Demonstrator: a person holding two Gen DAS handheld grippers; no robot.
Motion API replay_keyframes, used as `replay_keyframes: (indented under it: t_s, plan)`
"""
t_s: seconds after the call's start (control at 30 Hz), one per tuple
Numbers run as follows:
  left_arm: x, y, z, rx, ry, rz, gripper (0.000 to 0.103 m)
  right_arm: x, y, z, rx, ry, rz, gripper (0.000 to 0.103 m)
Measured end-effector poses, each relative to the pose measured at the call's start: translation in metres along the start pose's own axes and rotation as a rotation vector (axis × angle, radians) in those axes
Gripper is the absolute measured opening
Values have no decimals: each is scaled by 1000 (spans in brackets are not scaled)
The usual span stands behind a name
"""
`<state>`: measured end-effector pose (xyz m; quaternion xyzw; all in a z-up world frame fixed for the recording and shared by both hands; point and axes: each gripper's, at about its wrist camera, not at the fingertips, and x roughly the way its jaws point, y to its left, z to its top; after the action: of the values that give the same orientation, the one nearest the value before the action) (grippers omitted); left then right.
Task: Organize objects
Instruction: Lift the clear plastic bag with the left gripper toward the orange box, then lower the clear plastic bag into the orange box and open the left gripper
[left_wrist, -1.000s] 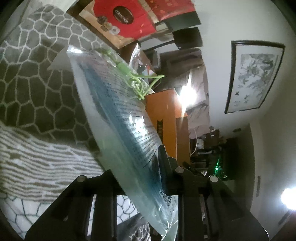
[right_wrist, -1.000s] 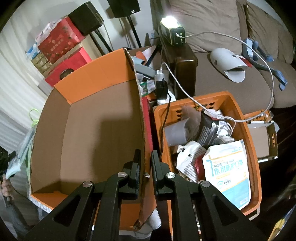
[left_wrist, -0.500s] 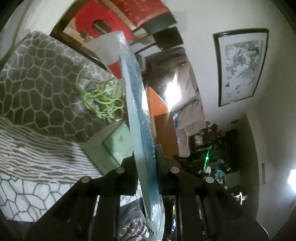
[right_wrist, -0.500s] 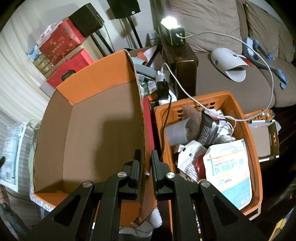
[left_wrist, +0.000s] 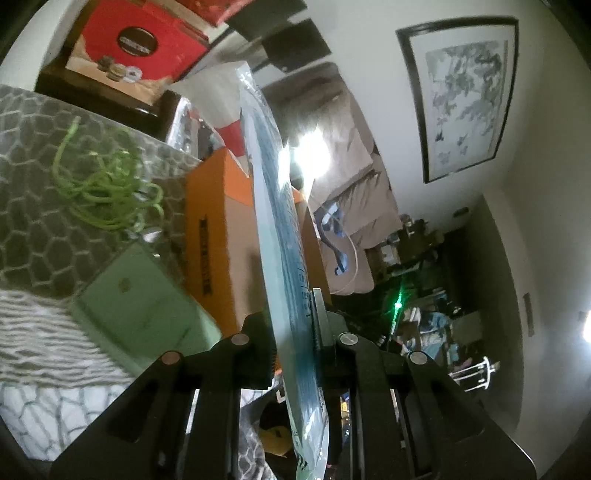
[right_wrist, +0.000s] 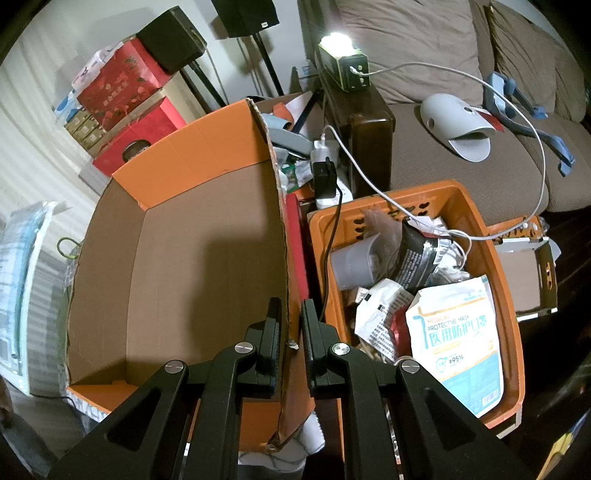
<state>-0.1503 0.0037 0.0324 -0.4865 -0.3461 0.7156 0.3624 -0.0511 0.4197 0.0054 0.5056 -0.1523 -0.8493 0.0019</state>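
My left gripper (left_wrist: 293, 321) is shut on a flat clear plastic packet with blue print (left_wrist: 273, 206), held edge-on and raised above the patterned bed. The same packet (right_wrist: 18, 273) shows at the left edge of the right wrist view, beside the box. My right gripper (right_wrist: 290, 325) is shut on the right wall of a big orange cardboard box (right_wrist: 177, 266), which stands open and empty. An orange plastic basket (right_wrist: 495, 280) to the right of the box holds several packets, among them a white mask pack (right_wrist: 458, 343).
A green cord (left_wrist: 103, 188) and a pale green box (left_wrist: 136, 310) lie on the grey patterned bedspread (left_wrist: 33, 221). Red gift boxes (right_wrist: 125, 92) stand stacked behind the cardboard box. A brown sofa (right_wrist: 461, 162) carries a white device (right_wrist: 454, 122) and cables.
The left gripper lifted the packet off the bed and swung it toward the orange box, uncovering the green cord and pale green box. The packet now appears beside the box in the right wrist view. The right gripper held still.
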Motion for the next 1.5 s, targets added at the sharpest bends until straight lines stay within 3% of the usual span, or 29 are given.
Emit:
replay_keyframes:
  t_s: [0.43, 0.9, 1.5]
  plan:
    - [101, -22, -3, -12, 81, 1, 14, 1, -2, 0, 15, -2, 9, 10]
    - [187, -33, -12, -52, 103, 90, 14, 1, -3, 1, 22, -2, 14, 10]
    - [231, -5, -36, -130, 213, 166, 14, 1, 0, 1, 18, -1, 2, 10]
